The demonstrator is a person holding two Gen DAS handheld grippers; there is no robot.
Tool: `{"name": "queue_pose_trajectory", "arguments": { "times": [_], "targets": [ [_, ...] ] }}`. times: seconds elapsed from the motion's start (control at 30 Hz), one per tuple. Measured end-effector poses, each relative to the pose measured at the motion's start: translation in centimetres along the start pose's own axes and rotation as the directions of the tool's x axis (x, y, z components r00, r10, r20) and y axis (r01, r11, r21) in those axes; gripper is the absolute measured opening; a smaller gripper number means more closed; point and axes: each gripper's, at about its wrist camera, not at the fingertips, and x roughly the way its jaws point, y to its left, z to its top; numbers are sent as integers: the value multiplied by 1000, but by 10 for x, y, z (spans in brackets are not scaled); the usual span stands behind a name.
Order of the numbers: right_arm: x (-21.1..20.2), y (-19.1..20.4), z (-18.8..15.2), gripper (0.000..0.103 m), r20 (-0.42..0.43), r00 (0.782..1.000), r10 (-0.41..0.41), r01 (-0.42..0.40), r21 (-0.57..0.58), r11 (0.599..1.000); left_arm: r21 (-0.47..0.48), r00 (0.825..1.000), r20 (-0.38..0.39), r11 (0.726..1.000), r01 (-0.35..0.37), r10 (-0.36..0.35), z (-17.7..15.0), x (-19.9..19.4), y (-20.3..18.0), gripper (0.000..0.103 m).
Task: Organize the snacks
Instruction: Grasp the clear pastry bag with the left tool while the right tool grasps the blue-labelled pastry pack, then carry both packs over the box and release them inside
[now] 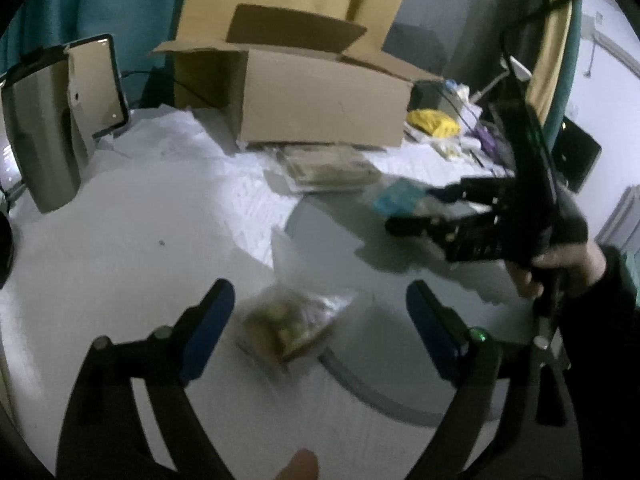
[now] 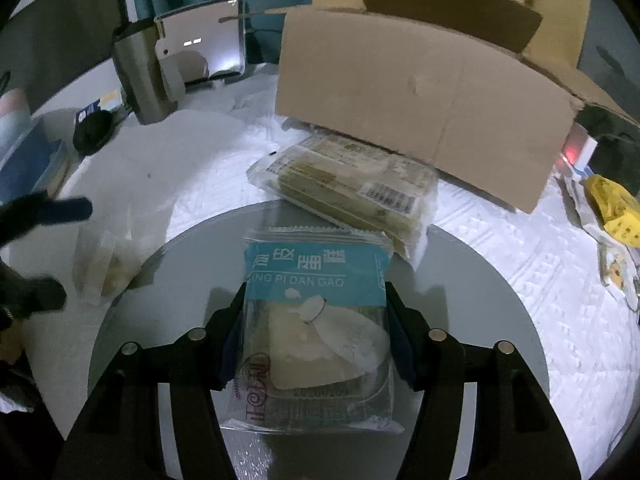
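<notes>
My right gripper (image 2: pixel 314 320) is shut on a clear cake packet with a blue label (image 2: pixel 316 312) and holds it over a round grey tray (image 2: pixel 460 280). In the left wrist view the right gripper (image 1: pixel 416 210) holds the blue packet (image 1: pixel 396 198) at the right. My left gripper (image 1: pixel 320 320) is open above a small clear bag of pale snacks (image 1: pixel 288 328) lying at the tray's edge (image 1: pixel 360 380); that bag also shows in the right wrist view (image 2: pixel 106 264). A clear box of biscuits (image 2: pixel 348 184) lies in front of an open cardboard box (image 2: pixel 420 96).
A white textured cloth (image 2: pixel 192 168) covers the table. A metal stand with a tablet (image 2: pixel 200 48) stands at the back left. A yellow wrapper (image 2: pixel 616 208) and clutter lie at the right. A blue box (image 2: pixel 28 160) and a dark object (image 2: pixel 94 130) sit at the left.
</notes>
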Motion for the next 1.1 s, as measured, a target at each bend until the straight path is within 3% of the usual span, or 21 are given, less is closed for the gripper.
{"name": "queue_pose_trajectory", "arguments": {
  "times": [0.17, 0.33, 0.37, 0.43, 0.53, 1.1],
  "targets": [
    [-7, -2, -4, 64, 11, 1000, -6, 6, 7, 1000, 63, 995, -48, 994, -87, 90, -4, 15, -3, 89],
    [-17, -5, -4, 64, 29, 999, -12, 12, 16, 1000, -19, 989, -94, 993, -121, 118, -3, 30, 14, 88],
    [-19, -6, -4, 64, 34, 999, -14, 14, 16, 1000, -34, 990, -90, 993, -113, 110, -3, 29, 17, 84],
    [-24, -8, -3, 64, 44, 999, -20, 19, 18, 1000, -34, 991, -79, 993, -113, 110, -1, 27, 18, 58],
    [-30, -13, 0, 64, 58, 998, -28, 27, 23, 999, -7, 989, -55, 990, -138, 137, 2, 23, 13, 45],
    [-62, -42, 34, 64, 157, 986, -56, 49, 49, 998, 22, 988, 55, 989, -146, 145, 64, 4, -7, 42]
  ]
}}
